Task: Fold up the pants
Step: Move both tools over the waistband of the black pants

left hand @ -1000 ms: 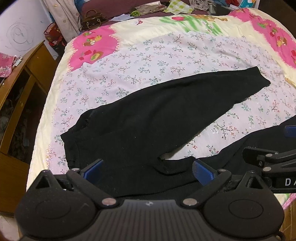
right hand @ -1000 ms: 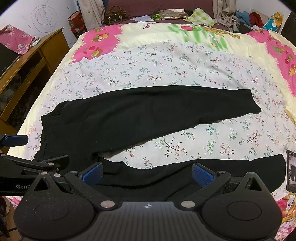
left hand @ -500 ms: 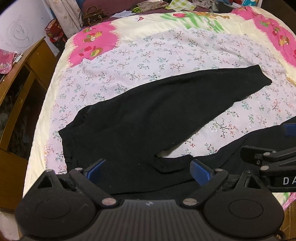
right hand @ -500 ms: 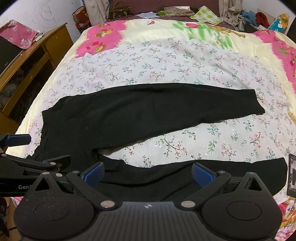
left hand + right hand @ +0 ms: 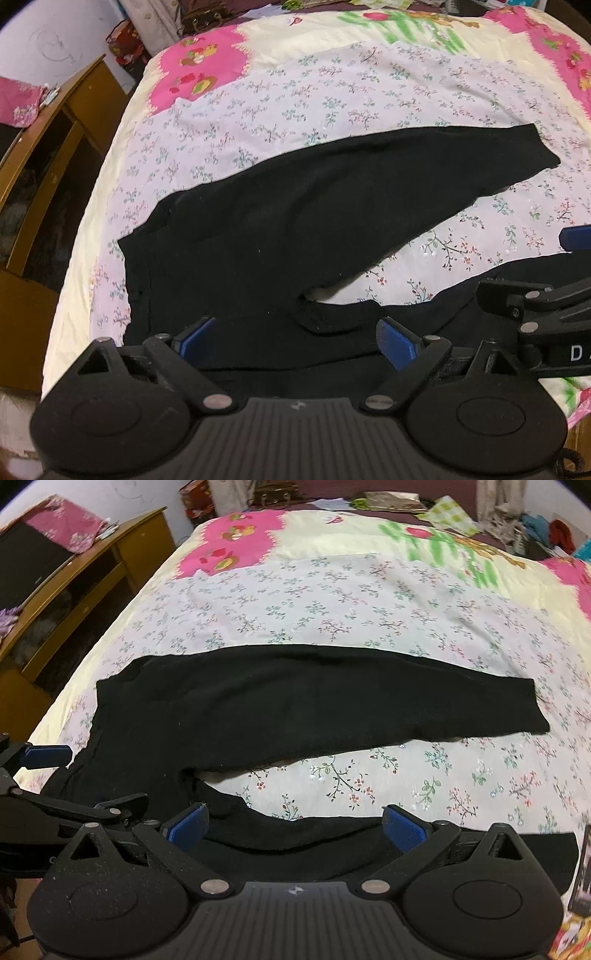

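Both grippers are hanging low at the near edge of the bed, and both are spread wide with nothing between their blue pads: the left gripper (image 5: 295, 338) is sitting over the waist end of the pants (image 5: 280, 236), the right gripper (image 5: 295, 827) over the near leg (image 5: 332, 843), which is running along that same edge. Just beyond the near leg a wedge of the flowered sheet (image 5: 406, 775) is showing, and beyond that the far leg (image 5: 351, 701) is lying flat across the bed, its cuff well away from the waist. Nothing is folded yet, so I'm judging this as the approach for the first grab. The risk from here: the near leg is lying so close to the edge that a shallow pinch could be catching only the top layer, and the lift would then be dragging the leg open or twisting it rather than carrying it over square onto the far leg. Writing is scarce: a white "D" is reading on the right gripper's arm in the left view, the rest cut off. Farthest back, a wooden cabinet (image 5: 85, 572) is standing beside the bed.
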{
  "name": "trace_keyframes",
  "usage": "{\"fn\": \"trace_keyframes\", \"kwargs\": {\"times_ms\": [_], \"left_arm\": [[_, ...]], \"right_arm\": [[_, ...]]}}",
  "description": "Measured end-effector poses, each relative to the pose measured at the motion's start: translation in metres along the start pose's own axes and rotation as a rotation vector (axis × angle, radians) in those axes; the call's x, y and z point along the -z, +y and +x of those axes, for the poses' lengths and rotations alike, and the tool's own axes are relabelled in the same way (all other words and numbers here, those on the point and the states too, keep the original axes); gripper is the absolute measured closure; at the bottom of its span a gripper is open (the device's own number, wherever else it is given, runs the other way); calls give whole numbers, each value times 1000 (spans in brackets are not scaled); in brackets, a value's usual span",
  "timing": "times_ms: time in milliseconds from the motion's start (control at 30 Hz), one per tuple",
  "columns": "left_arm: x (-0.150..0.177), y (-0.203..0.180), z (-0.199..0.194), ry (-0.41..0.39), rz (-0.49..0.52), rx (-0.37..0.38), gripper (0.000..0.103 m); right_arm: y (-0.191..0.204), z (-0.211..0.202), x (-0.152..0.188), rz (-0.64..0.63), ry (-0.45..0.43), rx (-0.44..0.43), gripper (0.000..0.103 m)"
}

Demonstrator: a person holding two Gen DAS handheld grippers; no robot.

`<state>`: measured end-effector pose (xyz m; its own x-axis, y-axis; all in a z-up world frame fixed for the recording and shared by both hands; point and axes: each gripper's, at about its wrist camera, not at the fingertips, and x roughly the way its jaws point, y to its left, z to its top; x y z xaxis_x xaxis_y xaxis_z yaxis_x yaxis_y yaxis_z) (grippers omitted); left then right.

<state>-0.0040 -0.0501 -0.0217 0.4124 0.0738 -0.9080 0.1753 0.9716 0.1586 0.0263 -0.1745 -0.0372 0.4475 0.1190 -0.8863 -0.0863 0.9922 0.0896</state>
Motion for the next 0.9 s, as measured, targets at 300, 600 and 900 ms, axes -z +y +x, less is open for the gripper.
{"fn": "trace_keyframes", "kwargs": {"times_ms": [300,600,900], "left_arm": [[-5,3,16,10,37,29,6],[-28,36,31,-10,100,69,7],[-46,65,57,-35,127,82,7]], "right_arm": [[1,10,-4,-21,10,13,6],[25,17,-23,47,-14,65,6],[46,40,-50,39,-29,61,6]]}}
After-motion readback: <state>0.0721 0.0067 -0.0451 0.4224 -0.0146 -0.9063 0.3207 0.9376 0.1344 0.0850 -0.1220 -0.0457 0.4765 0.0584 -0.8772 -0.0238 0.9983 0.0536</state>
